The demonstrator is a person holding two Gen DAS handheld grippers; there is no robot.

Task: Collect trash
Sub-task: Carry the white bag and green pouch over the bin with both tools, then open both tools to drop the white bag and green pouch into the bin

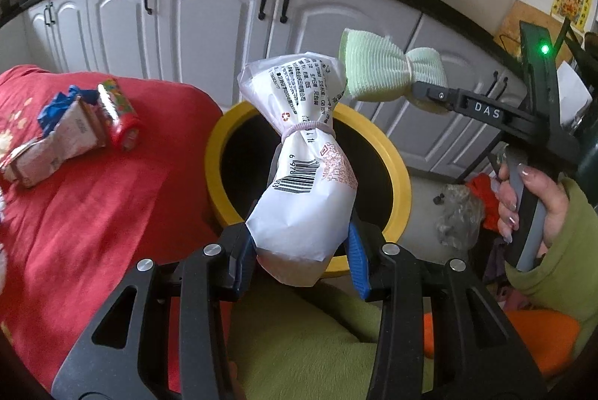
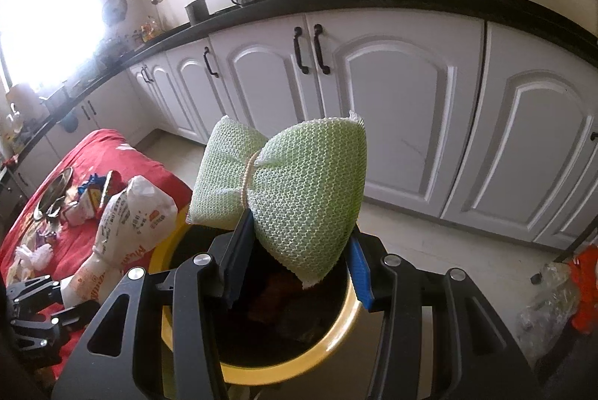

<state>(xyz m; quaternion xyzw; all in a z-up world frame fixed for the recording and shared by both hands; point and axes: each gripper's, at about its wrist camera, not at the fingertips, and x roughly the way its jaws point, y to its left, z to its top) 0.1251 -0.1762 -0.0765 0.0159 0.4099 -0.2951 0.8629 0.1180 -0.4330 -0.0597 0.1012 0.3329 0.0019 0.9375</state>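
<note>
My left gripper (image 1: pixel 299 250) is shut on a white plastic food bag (image 1: pixel 302 175) tied at its waist with a band, held upright over the yellow-rimmed bin (image 1: pixel 400 172). My right gripper (image 2: pixel 295 269) is shut on a pale green knitted sponge cloth (image 2: pixel 299 183) cinched in the middle like a bow, also above the bin (image 2: pixel 194 359), whose dark inside holds some rubbish. In the left wrist view the green cloth (image 1: pixel 385 67) hangs at the tip of the right gripper (image 1: pixel 429 97), just right of the bag's top. The bag (image 2: pixel 127 228) shows at left in the right wrist view.
A red cloth-covered surface (image 1: pixel 93 194) lies left of the bin with a wrapper, a blue scrap and a red can (image 1: pixel 119 112) on it. White cabinets (image 2: pixel 392 123) under a black counter stand behind. A crumpled clear bag (image 1: pixel 459 217) and orange items lie on the floor to the right.
</note>
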